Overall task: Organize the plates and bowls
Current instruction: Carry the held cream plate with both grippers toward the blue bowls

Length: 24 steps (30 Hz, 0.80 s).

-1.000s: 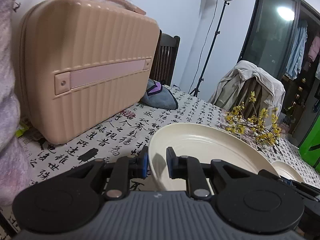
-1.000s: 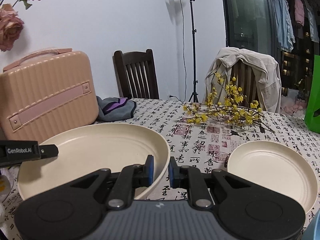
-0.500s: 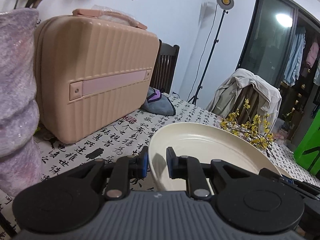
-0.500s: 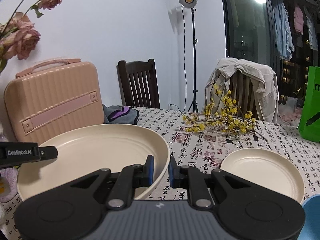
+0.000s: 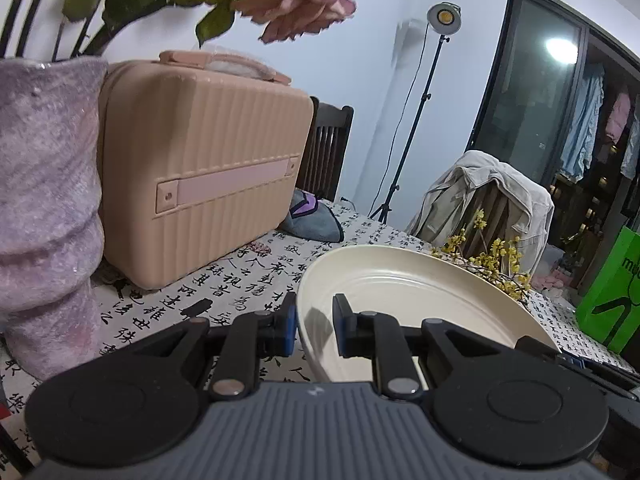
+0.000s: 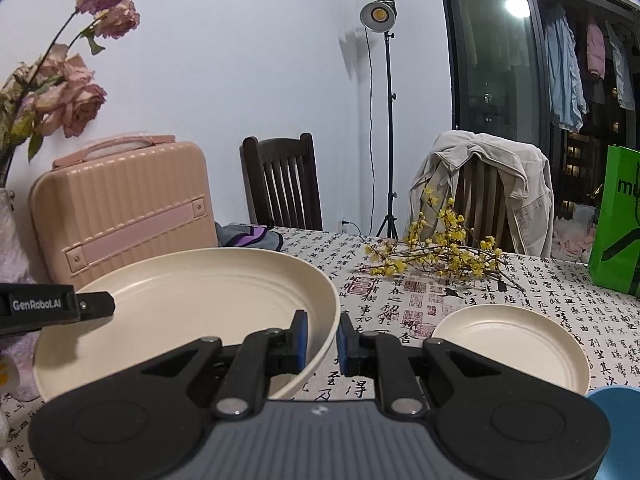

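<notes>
Working at a table (image 6: 460, 296) dressed in a cloth full of black writing, with a white wall behind. Holding one big cream plate (image 6: 192, 312) with both tools at once, looking lifted a little off the cloth. Pinching its left rim with the left gripper (image 5: 315, 320), fingers nearly together, rim squeezed between the blue pads. Pinching its right rim the same way with the right gripper (image 6: 322, 336), fingers narrow, edge tucked between them. Holding the big plate almost level, in front of a pink suitcase (image 5: 208, 184) and beside a fuzzy purple vase (image 5: 44, 200). Hanging near a small plate (image 6: 512, 344) of the same colour, lying flat on the cloth to the right, close to some yellow flower twigs (image 6: 440, 252). Seeing only a blue edge (image 6: 616, 400) in the right view's corner, maybe a bowl, too little showing to tell.

Probably doing the carry step: taking the big plate to a spot for stacking. Needing next to pick a good spot, lower both sides together so nothing tips, and let go only once the plate is sitting flat. Likely putting the small plate on top after that, not under.
</notes>
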### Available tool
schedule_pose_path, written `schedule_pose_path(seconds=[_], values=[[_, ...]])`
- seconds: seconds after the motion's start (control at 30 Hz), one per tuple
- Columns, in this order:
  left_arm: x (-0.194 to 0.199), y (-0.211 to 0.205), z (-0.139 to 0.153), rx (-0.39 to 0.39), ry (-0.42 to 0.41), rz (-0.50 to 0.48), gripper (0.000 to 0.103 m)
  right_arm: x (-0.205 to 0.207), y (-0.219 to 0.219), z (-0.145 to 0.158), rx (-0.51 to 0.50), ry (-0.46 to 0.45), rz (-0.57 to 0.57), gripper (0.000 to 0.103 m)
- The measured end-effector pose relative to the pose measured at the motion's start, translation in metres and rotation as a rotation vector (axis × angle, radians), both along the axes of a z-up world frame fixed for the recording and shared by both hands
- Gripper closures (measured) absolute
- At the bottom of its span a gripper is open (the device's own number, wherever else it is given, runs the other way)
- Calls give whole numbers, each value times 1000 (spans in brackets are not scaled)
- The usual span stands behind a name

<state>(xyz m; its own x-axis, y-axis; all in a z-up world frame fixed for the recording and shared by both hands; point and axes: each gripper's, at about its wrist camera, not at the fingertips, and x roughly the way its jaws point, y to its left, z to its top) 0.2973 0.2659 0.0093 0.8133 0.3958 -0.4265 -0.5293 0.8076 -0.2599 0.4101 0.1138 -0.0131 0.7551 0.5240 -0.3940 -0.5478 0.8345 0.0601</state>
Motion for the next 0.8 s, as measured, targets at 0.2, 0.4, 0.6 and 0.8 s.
schedule_pose_path(seconds=[0.2, 0.4, 0.6, 0.8], values=[[-10, -12, 10, 19, -18, -4, 85, -11, -12, 9, 16, -9, -2, 88], [-19, -23, 17, 27, -36, -8, 85, -21, -24, 16, 27, -26, -6, 88], [-31, -35, 24, 42, -54, -8, 85, -32, -35, 23, 39, -41, -7, 88], [-44, -46, 30, 50, -67, -8, 85, -43, -44, 28, 51, -56, -5, 88]])
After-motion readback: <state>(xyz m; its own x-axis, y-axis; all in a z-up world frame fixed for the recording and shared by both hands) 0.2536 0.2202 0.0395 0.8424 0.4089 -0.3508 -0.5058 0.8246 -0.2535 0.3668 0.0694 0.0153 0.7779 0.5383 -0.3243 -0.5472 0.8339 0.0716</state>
